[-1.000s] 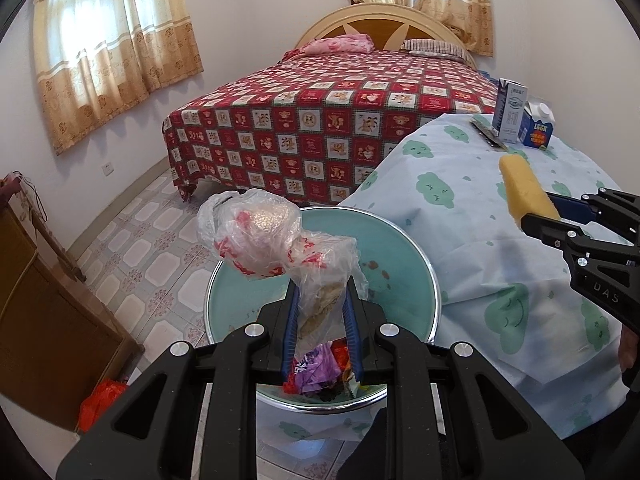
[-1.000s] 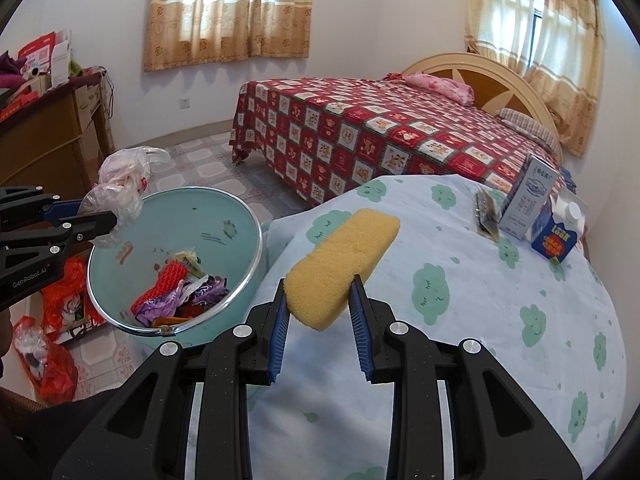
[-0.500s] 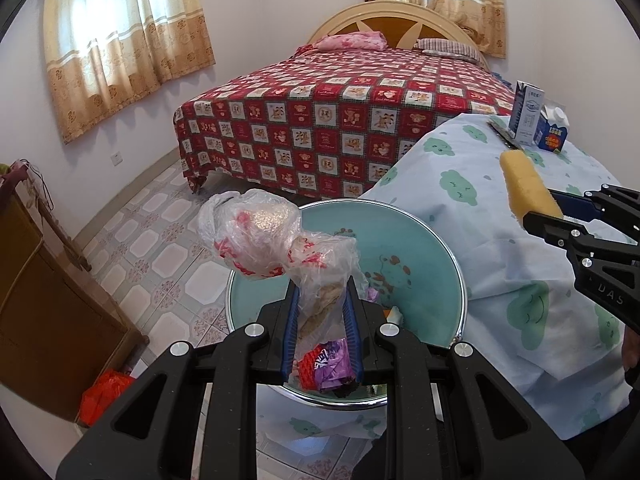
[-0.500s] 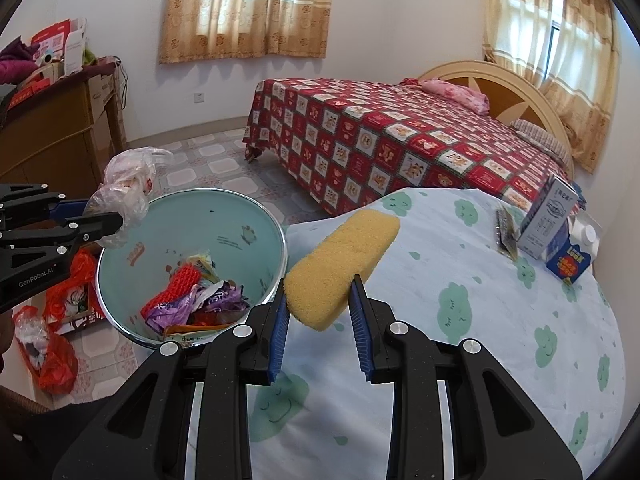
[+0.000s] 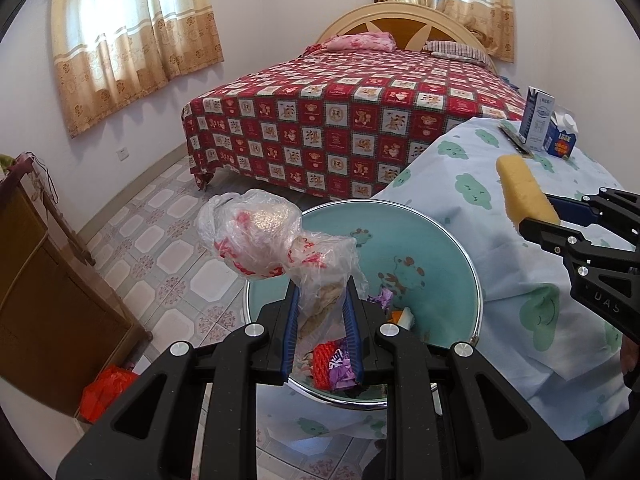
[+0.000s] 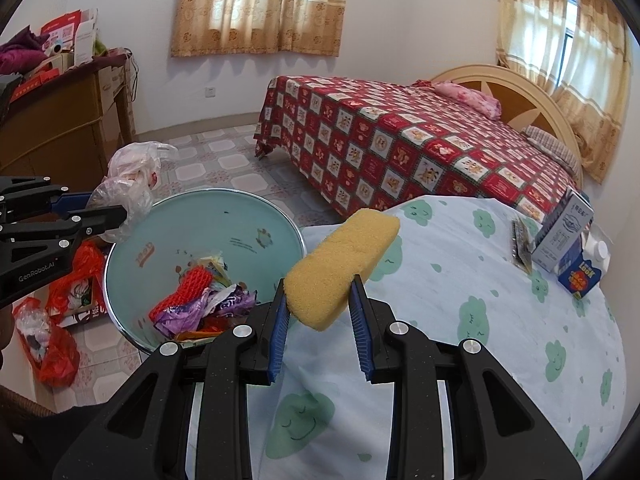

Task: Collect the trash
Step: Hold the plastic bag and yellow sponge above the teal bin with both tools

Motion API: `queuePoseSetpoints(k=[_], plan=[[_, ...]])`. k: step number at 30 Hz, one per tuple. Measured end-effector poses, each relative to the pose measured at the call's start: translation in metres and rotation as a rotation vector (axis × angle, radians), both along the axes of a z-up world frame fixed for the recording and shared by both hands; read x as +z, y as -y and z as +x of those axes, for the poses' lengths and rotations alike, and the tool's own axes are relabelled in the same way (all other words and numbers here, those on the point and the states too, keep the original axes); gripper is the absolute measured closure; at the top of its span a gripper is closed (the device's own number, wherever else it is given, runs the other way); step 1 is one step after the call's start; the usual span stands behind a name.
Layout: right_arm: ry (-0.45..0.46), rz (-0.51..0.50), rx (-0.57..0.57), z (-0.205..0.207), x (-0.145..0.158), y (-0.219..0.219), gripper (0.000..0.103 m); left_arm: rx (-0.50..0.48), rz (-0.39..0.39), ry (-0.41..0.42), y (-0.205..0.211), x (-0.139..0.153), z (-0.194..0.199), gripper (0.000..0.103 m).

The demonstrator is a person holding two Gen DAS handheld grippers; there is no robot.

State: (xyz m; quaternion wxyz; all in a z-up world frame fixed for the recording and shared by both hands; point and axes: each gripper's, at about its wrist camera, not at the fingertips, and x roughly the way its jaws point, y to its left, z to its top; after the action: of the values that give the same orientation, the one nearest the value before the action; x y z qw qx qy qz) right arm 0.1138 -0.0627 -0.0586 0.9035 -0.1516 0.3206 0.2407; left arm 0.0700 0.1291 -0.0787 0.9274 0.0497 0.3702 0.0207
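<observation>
Crumpled plastic bag clamped in left gripper, up over the teal bin with wrappers already inside. Yellow sponge pinched in right gripper, above the cloud-print tablecloth beside the bin.

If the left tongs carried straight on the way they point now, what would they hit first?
Probably the teal bin: the left tongs, shut on the plastic bag, aim down into its mouth. The trash pile inside likely comes first, though depth is hard to judge.
</observation>
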Motion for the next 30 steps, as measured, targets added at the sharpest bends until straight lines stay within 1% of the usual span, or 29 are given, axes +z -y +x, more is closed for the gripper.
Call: queuePoseSetpoints(k=[30], plan=[[-0.005,-0.028,0.067,0.01,-0.001,-0.034,0.073,0.044,0.004,0.025,-0.022,0.006,-0.004,0.081]])
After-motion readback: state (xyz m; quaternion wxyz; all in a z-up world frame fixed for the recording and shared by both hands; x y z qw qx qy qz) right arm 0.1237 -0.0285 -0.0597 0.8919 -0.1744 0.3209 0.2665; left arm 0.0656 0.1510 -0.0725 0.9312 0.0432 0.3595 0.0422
